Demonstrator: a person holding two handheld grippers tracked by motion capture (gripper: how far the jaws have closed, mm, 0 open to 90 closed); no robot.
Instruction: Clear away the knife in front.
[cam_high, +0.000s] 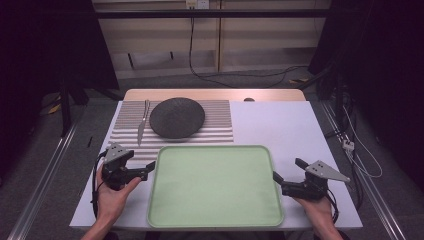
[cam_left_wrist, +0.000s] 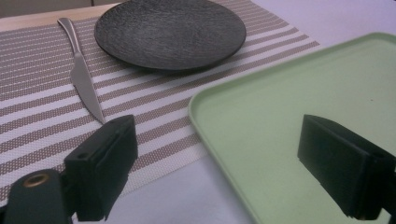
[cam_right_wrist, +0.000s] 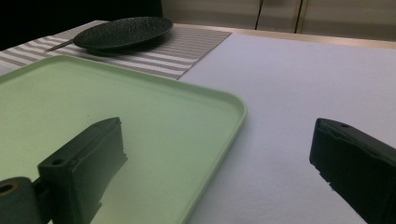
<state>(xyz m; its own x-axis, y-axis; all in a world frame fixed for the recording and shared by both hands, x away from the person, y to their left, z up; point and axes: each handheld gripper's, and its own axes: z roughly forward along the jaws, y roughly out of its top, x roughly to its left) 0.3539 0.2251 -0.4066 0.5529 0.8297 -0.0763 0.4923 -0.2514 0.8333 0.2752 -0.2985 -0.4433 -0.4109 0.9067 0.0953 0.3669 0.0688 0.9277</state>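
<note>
High view, left claw: the left claw (cam_high: 148, 170) sits at the tray's left edge, jaws spread wide, nothing between them; whether a jaw tip touches the rim cannot be told from here.
High view, right claw: the right claw (cam_high: 287, 170) sits just off the tray's right edge, jaws wide apart and empty, close to the rim but apart from it as far as can be seen.
High view, tray: the pale green tray (cam_high: 215, 220) lies flat on the near middle of the white table (cam_high: 280, 125), rounded corners, low raised rim, bare inside.
High view, beyond the tray: a striped placemat (cam_high: 220, 117) carries a dark round plate (cam_high: 177, 117) with a knife (cam_high: 142, 125) lying to its left.

Left gripper view, claw: jaws stand wide; one hangs over the placemat's (cam_left_wrist: 42, 126) near corner, the other over the tray's (cam_left_wrist: 261, 121) inside, so the rim's corner runs between them, ungripped.
Left gripper view, tray: smooth matte green, rounded corner lying over the placemat's edge.
Left gripper view, far things: the textured dark plate (cam_left_wrist: 170, 32) sits past the tray corner, the knife (cam_left_wrist: 81, 74) beside it, blade pointing toward the claw.

Right gripper view, claw: jaws wide; one over the tray's (cam_right_wrist: 140, 121) floor, the other over bare table (cam_right_wrist: 299, 79), the rim passing between, not pinched.
Right gripper view, tray: low rim, one rounded corner, clean surface.
Right gripper view, far things: plate (cam_right_wrist: 123, 30) on the placemat (cam_right_wrist: 187, 46) behind the tray.
</note>
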